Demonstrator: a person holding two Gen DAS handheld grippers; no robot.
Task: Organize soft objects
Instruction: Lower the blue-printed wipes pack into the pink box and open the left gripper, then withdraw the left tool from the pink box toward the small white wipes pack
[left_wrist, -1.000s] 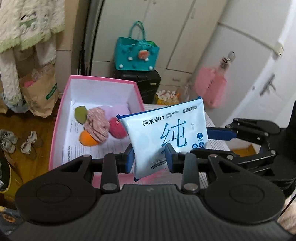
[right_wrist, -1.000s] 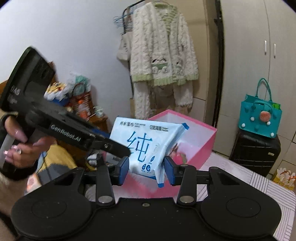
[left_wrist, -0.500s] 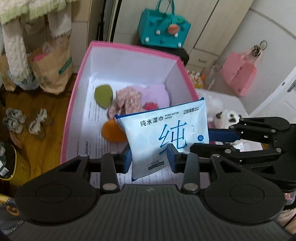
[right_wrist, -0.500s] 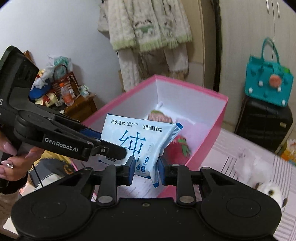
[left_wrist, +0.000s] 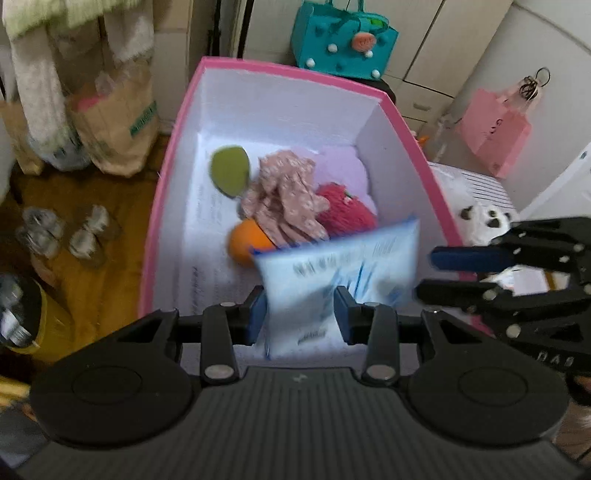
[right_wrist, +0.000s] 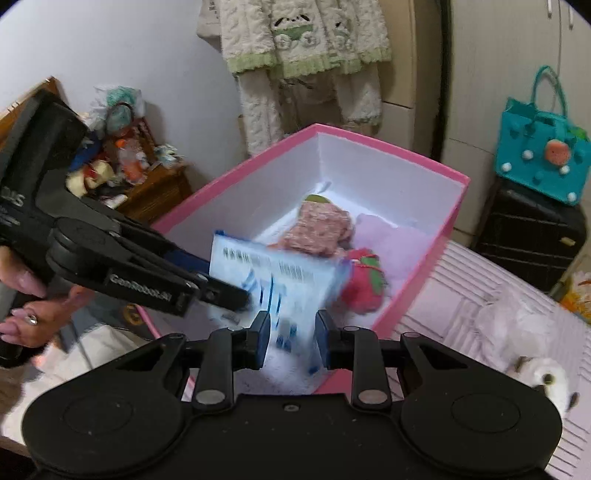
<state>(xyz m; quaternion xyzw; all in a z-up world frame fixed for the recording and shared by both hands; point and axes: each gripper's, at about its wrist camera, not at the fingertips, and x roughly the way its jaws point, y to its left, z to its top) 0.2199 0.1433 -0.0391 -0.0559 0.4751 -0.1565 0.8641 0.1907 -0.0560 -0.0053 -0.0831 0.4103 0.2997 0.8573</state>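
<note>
While both grippers stay close, the blurry blue-and-white soft pack of wet wipes (left_wrist: 338, 273) hangs over the pink cardboard box (left_wrist: 173, 177).
The left gripper (left_wrist: 298, 319) and right gripper (right_wrist: 291, 338) each have 2 fingers around the pack, but I cannot tell if they squeeze it. Farther in the box lie a round orange ball (left_wrist: 245, 242), a fuzzy red strawberry toy (left_wrist: 347, 214), flowery pink cloth (left_wrist: 284, 195) and a green egg-shaped sponge (left_wrist: 229, 173).
</note>
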